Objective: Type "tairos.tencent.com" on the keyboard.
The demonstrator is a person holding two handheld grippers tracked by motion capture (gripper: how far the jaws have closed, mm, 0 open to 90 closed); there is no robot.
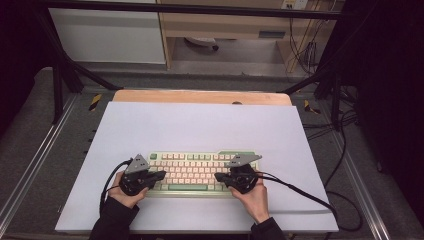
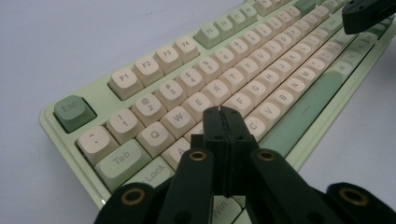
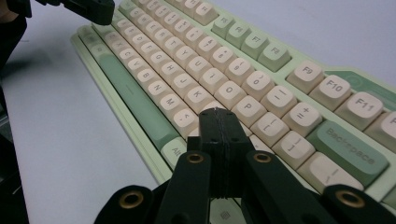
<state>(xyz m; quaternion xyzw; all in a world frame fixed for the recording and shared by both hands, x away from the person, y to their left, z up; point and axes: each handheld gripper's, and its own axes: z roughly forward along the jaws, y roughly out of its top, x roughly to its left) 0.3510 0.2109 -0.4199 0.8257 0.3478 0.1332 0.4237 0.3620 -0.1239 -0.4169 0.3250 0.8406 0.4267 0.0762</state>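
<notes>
two grippers, both with jaws pressed flat together and nothing between them, poised over a green-and-cream keyboard [image 1: 202, 171] on the white table sheet [image 1: 200, 125].

- keyboard lies near the person's edge of the sheet, long axis running left to right across the table.
- left gripper [image 1: 161, 174] sits over the keyboard's left end; in the left gripper view its tips [image 2: 223, 113] hang above the home row near the d and f keys [image 2: 243, 101]; contact can't be told.
- right gripper [image 1: 218, 176] mirrors it at the right end, tips [image 3: 218, 113] above the keys just below p [image 3: 249, 108].
- both hands low, grippers angled inward toward each other, tips pointing at the keys.
- judgement: closed tips look set to press keys, each hand serving its own half.
</notes>
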